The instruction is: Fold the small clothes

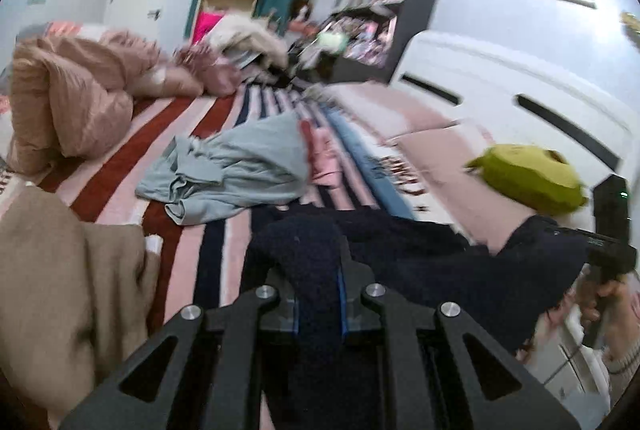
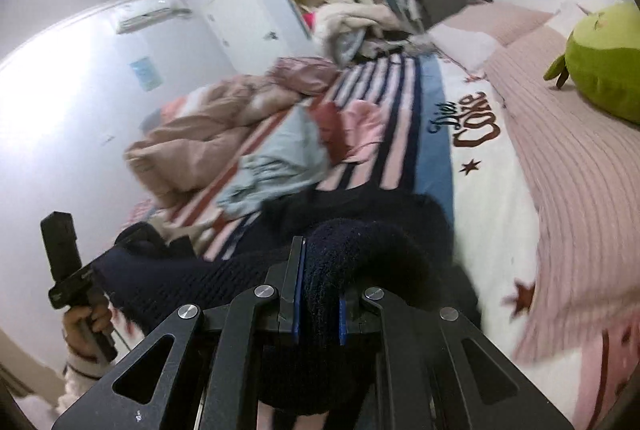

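The dark navy knitted garment hangs between both grippers above the striped bedspread, and the risk I see is slippage: the knit is thick and bunched, so if either side lets the fabric creep out, the garment would sag and land crooked, spoiling the fold. The frames are blurred, so I would not swear how taut the span between them is.

The left gripper has its blue-padded fingers pressed onto a rolled wad of the knit, which bulges up over them. The right gripper pinches another thick fold the same way, the cloth humped over its fingers and drooping below.

A second hazard lies ahead: the crumpled pale blue garment and a pink one sit on the bedspread just beyond, where the navy piece could catch.
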Motion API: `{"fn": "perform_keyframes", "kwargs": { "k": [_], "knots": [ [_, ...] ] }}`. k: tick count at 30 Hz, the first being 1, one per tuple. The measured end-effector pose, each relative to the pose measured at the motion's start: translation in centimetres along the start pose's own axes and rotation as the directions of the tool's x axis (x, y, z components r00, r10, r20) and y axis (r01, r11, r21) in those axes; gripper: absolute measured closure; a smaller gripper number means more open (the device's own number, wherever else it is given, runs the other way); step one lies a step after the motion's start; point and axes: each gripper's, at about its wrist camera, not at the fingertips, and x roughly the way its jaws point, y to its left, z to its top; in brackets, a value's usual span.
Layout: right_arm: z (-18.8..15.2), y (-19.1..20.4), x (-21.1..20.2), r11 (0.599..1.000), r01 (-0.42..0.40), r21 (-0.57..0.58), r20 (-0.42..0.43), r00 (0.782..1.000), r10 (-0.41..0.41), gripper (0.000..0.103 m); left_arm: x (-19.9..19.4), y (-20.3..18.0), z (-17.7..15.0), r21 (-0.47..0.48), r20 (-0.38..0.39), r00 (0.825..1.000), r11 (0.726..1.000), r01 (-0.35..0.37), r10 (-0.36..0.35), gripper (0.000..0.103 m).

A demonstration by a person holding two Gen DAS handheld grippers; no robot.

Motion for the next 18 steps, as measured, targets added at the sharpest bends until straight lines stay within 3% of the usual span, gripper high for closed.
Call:
{"fn": "perform_keyframes", "kwargs": {
  "k": [4, 8, 12, 14, 15, 17, 18],
  "knots": [
    [3.1, -2.7, 6.5, 0.995, 0.097, 0.016, -0.058, 0.994, -0.096, 0.096, 7.8, 2.5, 1.9, -0.029, -0.091, 0.994, 0.998, -0.061, 0.058, 0.092],
    [4.3, -6.4, 13.2, 0.977, 0.209, 0.045, -0.181, 0.963, -0.198, 0.096, 15.0, 4.9, 2.2, -0.070, -0.227, 0.971, 0.993, -0.092, 0.074, 0.092],
    [4.0, -9.2, 16.9, 0.964, 0.246, 0.095, -0.261, 0.941, -0.215, 0.096, 19.2, 6.4, 1.8, -0.087, -0.308, 0.949, 0.991, -0.103, 0.072, 0.089],
    [3.8, -9.7, 17.3, 0.966, 0.229, 0.123, -0.268, 0.944, -0.190, 0.092, 19.9, 7.1, 1.8, -0.138, -0.327, 0.944, 0.987, -0.086, 0.037, 0.086],
    [3.7, -9.7, 17.2, 0.969, 0.212, 0.130, -0.271, 0.947, -0.171, 0.083, 19.9, 7.3, 1.8, -0.149, -0.333, 0.943, 0.986, -0.071, 0.017, 0.082],
    [3.7, -9.7, 16.8, 0.979, 0.156, 0.134, -0.276, 0.954, -0.114, 0.064, 19.2, 7.6, 2.1, -0.170, -0.326, 0.944, 0.985, -0.016, -0.041, 0.058],
    [4.0, -9.6, 16.4, 0.982, 0.131, 0.138, -0.273, 0.958, -0.089, 0.055, 18.4, 7.7, 2.4, -0.184, -0.306, 0.950, 0.983, 0.010, -0.067, 0.041]
  ]
}}
